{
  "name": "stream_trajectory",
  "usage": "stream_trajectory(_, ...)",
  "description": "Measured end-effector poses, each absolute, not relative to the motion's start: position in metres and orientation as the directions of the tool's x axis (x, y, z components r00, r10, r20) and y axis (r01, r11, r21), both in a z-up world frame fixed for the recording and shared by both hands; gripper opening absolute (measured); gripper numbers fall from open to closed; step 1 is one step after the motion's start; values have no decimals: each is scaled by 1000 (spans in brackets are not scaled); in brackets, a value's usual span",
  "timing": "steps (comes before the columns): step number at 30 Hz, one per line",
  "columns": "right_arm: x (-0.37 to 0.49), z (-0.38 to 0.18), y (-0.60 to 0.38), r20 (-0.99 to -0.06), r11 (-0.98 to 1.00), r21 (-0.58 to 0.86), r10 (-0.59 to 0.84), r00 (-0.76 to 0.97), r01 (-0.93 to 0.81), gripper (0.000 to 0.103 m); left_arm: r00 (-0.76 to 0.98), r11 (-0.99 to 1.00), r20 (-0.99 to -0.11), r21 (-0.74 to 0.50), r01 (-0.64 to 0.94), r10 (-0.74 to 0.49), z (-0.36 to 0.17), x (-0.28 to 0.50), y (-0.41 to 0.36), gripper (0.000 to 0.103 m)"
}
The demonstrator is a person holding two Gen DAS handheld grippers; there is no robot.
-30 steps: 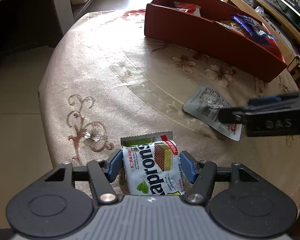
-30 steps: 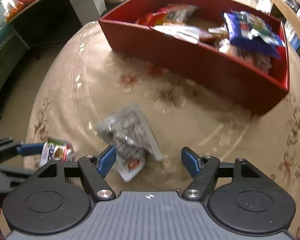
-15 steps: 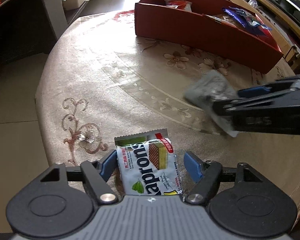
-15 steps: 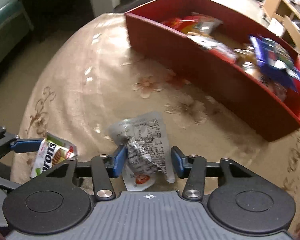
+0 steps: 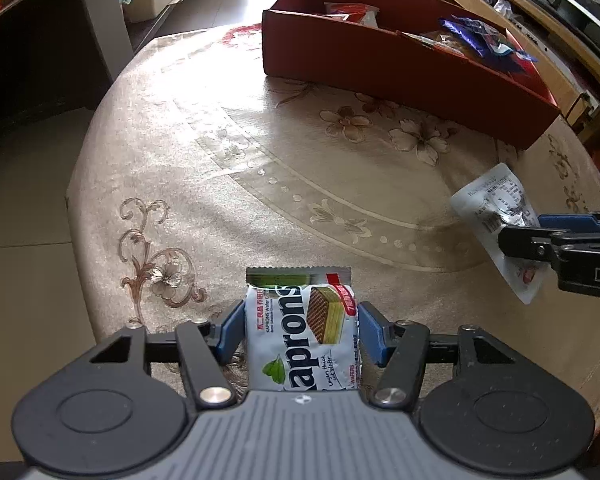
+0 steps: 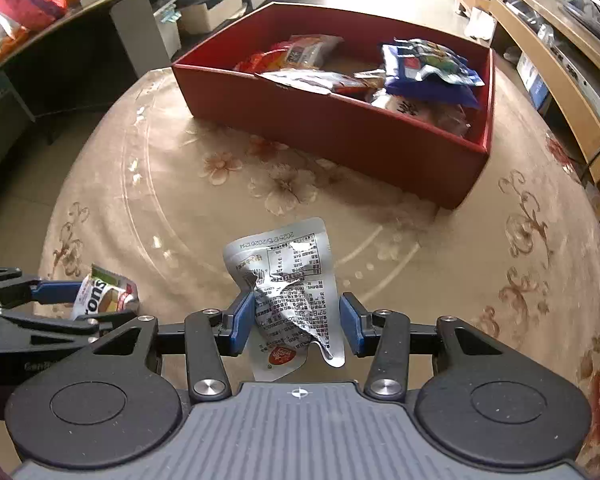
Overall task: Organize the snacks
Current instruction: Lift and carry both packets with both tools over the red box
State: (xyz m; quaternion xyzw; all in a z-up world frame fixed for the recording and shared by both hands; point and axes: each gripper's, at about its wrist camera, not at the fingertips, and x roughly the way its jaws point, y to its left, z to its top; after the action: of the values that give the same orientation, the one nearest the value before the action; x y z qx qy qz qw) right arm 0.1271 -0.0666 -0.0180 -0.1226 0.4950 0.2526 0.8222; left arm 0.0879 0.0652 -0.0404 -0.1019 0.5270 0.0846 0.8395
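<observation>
A white and green Kaprons wafer packet (image 5: 300,336) lies at the near edge of the round table, between the blue pads of my left gripper (image 5: 303,324). The jaws are closing, and both pads touch the packet's sides. My right gripper (image 6: 298,316) is shut on a crumpled silver snack packet (image 6: 288,264), which sticks out ahead of the fingers. In the left wrist view that silver packet (image 5: 496,200) and the right gripper (image 5: 520,230) are at the right edge. A red box (image 6: 340,132) holding several snack bags stands at the far side.
The table (image 5: 260,160) has a beige flowered cloth, and its edge drops to a tiled floor on the left. A dark counter (image 6: 60,40) with bags lies beyond on the left. Wooden shelving (image 6: 560,60) runs along the right. Bare cloth lies between the grippers and the red box.
My right gripper shut on the silver packet and carried it to the right in the left wrist view. The left jaws widened around the wafer packet, then came back in against it.
</observation>
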Motion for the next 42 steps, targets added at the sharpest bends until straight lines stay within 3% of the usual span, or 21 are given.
stream_trajectory(10, 127, -18, -73, -877, 839, 62, 305, 372, -541, 54, 436, 964, -894, -16, -266, 105, -42, 82, 51, 57)
stream_trajectory(42, 120, 10, -94, -821, 885, 53, 302, 484, -463, 54, 546, 974, -836, -83, -210, 46, 1, 118, 33, 56)
